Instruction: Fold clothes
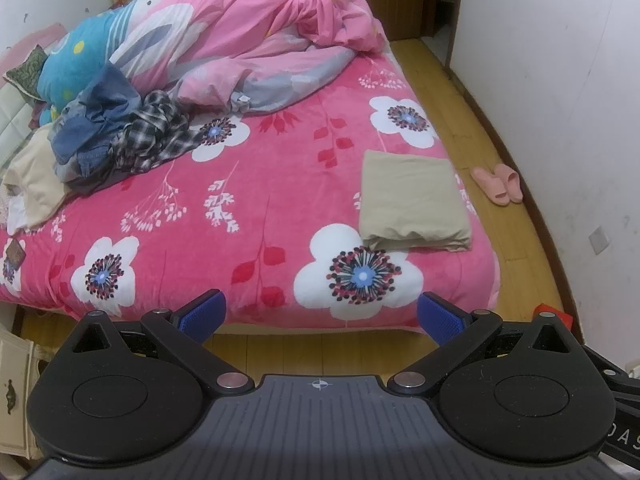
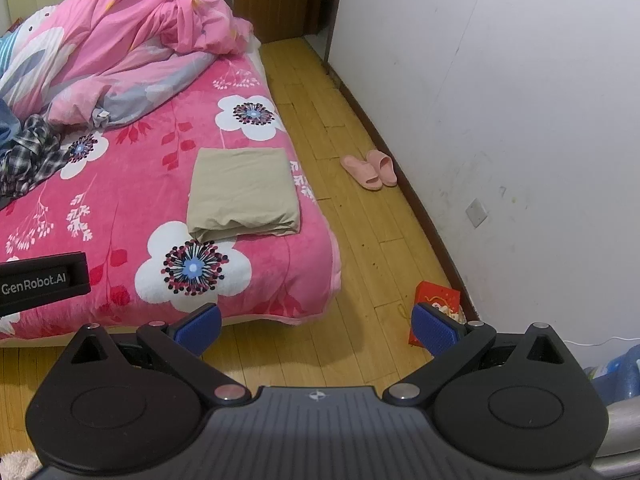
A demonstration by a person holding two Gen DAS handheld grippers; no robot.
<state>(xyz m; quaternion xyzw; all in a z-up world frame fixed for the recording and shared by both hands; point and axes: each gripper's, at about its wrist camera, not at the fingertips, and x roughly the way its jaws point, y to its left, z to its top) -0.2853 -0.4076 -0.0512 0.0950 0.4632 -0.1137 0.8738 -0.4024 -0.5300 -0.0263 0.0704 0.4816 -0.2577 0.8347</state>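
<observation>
Plush floral bedspread [image 1: 256,216], smooth beige cloth [image 1: 412,200], glossy wood floor [image 2: 360,240]

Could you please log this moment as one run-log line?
left gripper open, empty | right gripper open, empty | beige garment folded | clothes pile unfolded

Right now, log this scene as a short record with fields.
surface: bed with pink floral cover
folded: beige cloth, flat near the bed's right edge
unfolded: pile of denim and plaid clothes, far left
quilt: pink, bunched at the far end
floor: pink slippers by the wall
left gripper: open, empty
right gripper: open, empty, over the floor
</observation>
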